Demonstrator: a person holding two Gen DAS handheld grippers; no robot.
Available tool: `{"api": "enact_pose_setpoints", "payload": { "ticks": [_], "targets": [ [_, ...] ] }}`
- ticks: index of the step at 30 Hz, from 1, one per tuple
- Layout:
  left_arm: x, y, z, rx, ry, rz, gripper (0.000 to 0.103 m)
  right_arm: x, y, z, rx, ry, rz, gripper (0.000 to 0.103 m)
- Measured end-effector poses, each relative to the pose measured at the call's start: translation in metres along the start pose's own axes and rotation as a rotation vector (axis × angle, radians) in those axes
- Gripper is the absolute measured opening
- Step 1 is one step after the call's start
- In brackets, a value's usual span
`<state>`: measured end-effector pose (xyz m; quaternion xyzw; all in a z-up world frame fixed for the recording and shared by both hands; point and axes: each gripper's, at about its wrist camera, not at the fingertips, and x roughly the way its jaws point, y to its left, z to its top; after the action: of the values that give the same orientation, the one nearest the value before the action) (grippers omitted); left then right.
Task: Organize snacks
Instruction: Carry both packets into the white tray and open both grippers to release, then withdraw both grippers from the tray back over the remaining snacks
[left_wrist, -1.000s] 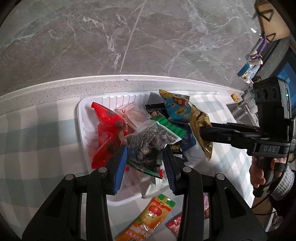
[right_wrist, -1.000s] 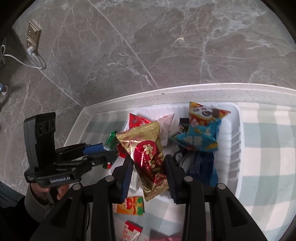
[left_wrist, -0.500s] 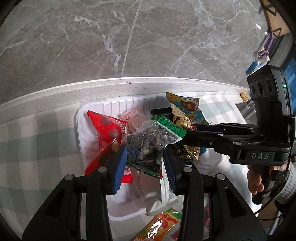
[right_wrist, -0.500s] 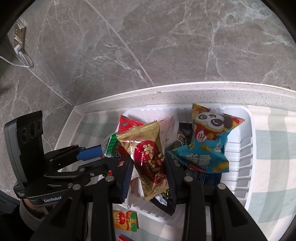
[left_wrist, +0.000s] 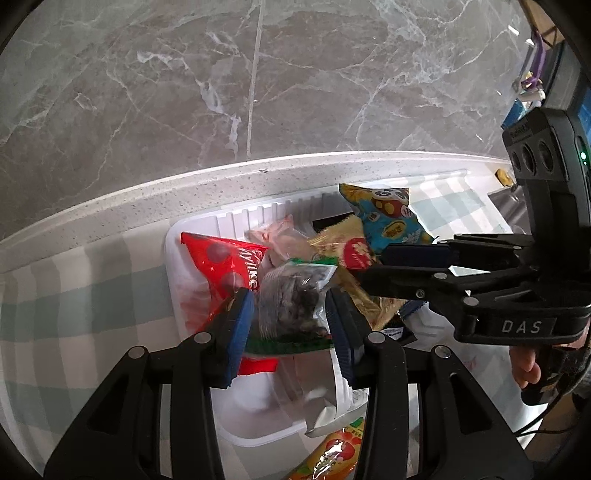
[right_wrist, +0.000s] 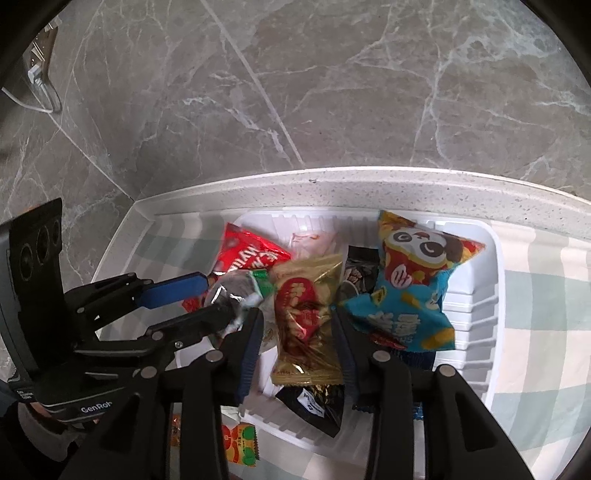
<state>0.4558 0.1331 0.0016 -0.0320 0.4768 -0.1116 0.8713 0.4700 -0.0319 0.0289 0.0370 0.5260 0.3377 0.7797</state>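
Over the white ribbed tray (left_wrist: 192, 295) on the checked cloth, I have both grippers angled steeply down, side by side, each with a packet between its jaws. My left gripper (left_wrist: 290, 321) pinches a clear bag of dark seeds (left_wrist: 291, 302) with a green header; the blue pads (left_wrist: 242, 325) press its sides. The bag's long axis runs straight away from me along the fingers, its top edge leaning toward the red packet (left_wrist: 221, 269) at the tray's left end.

My right gripper (right_wrist: 297, 343) has the gold wrapper with the red emblem (right_wrist: 304, 317) between its jaws, and those jaws are opening; a sliver of gap seems to show on both sides, so I judge the wrapper is being let go onto the pile. It lies lengthwise along the fingers, its lower end over a black packet (right_wrist: 314, 402).

The relation that matters: the tray's middle is directly beneath both grippers, and the panda snack bag (right_wrist: 410, 288) sits just to the right of the gold wrapper, so the right hand's drop spot is crowded. The left hand is the nearer one to the freer left part. An orange packet (left_wrist: 332, 454) lies outside the tray on the near side, closest to the left gripper.
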Motion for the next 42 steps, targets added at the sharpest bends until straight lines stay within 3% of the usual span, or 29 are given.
{"api": "enact_pose_setpoints", "payload": {
  "ticks": [22, 42],
  "targets": [
    [-0.044, -0.015, -0.012, 0.031, -0.063, 0.028, 0.042, -0.045, 0.012, -0.031, -0.012, -0.052, -0.015, 0.044],
    [-0.088, -0.037, -0.054, 0.086, -0.080, 0.028, 0.043, -0.104, 0.016, -0.092, 0.035, -0.102, -0.048, 0.045]
  ]
}}
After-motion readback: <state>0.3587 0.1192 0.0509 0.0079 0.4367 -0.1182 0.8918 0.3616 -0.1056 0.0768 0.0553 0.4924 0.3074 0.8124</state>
